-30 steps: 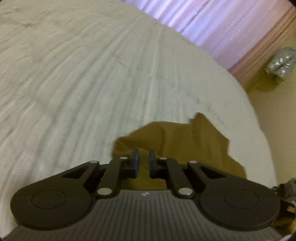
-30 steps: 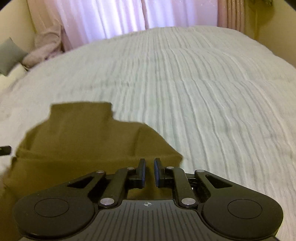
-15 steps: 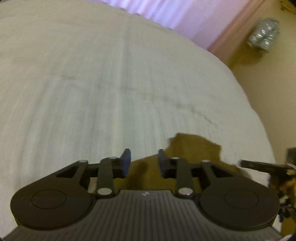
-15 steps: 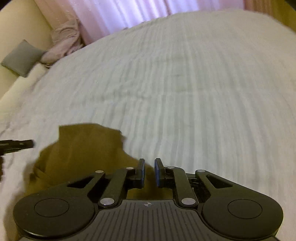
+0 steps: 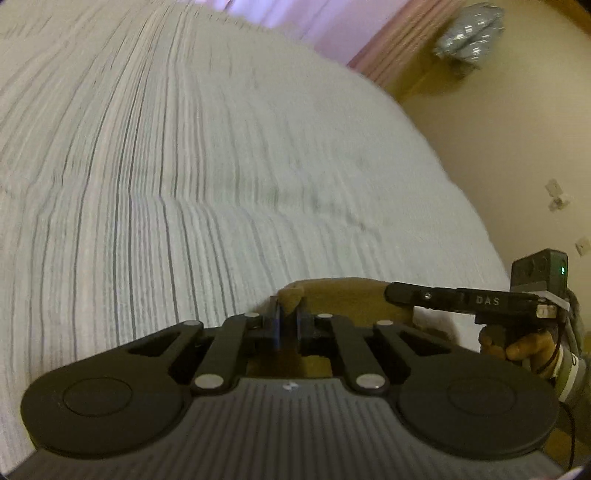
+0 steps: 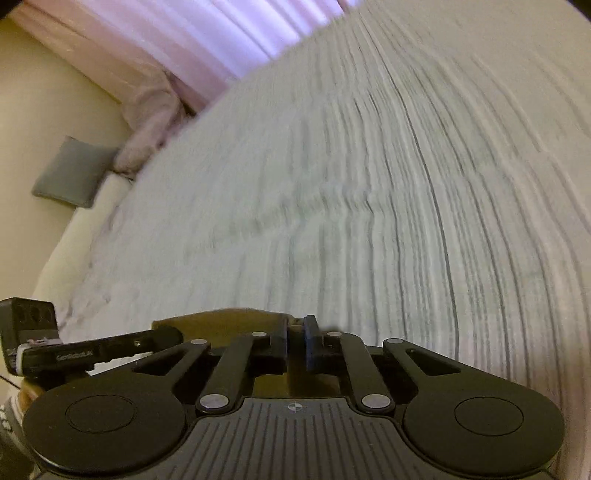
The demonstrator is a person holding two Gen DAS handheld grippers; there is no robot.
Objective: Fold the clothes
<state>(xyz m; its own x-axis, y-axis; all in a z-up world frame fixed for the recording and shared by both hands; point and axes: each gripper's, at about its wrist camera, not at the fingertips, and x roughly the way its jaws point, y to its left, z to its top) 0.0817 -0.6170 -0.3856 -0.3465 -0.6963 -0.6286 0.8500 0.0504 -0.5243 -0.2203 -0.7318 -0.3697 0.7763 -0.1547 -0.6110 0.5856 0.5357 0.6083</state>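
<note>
Mid-fold above striped bedspread (image 5: 221, 184): left gripper (image 5: 287, 318) and right gripper (image 6: 294, 341) both pinched on brown garment (image 5: 351, 301); next, lowering evenly.

bedspread (image 6: 406, 184) ribbed, pale | curtain (image 6: 207, 33) pink | cushion (image 6: 72, 171) grey | wall (image 5: 517, 122) cream

The left gripper (image 5: 287, 320), parted half a second ago, now clamps an edge of the olive-brown cloth garment (image 5: 347, 301). The garment, previously spread wide ahead, now shows only as a narrow band beside the right gripper (image 6: 295, 332).
</note>
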